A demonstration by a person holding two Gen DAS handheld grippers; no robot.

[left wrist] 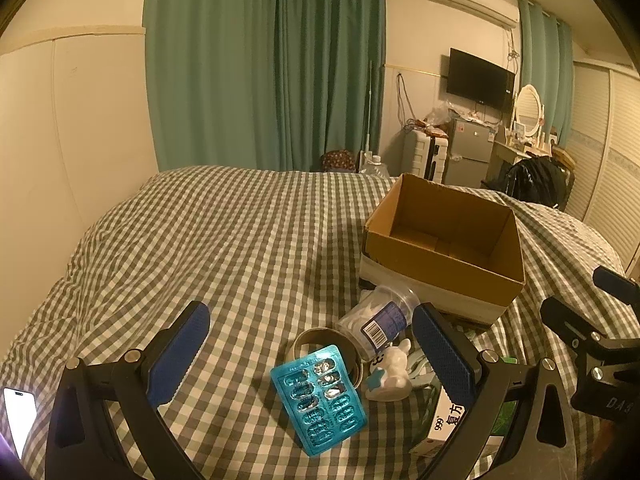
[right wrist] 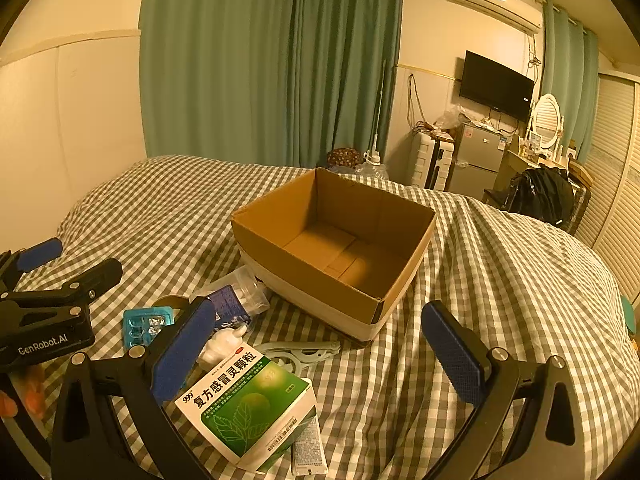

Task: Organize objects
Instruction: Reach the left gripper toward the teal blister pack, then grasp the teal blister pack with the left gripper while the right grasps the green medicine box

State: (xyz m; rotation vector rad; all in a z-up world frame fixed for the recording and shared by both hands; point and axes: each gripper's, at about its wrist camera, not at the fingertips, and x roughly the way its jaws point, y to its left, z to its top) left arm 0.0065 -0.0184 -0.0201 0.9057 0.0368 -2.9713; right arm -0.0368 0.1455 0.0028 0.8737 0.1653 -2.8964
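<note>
Checked grey-and-white bedding (right wrist: pixel 480 280) is occupied by an open brown cardboard box (right wrist: pixel 336 240) and a blue foil blister pack (left wrist: pixel 318 398); both grippers, left gripper (left wrist: pixel 312 360) and right gripper (right wrist: pixel 320 352), are held released, nothing grasped.

Bed cover (right wrist: pixel 480 280): grey-and-white gingham check.
Cardboard box (right wrist: pixel 340 236): plain brown, with a white band around its base.
Blister pack (left wrist: pixel 318 398), in front of the box: shiny teal-blue foil with silver pockets.
Medicine carton (right wrist: pixel 248 404), in front of the box: white with a green leaf print and black characters.
Figurine (left wrist: pixel 390 372), beside the blister pack: white with a blue patch.
Curtains (right wrist: pixel 272 60), behind the box: solid green.
Left tool (left wrist: pixel 312 356) and right tool (right wrist: pixel 320 356): black frames with blue textured pads.
</note>
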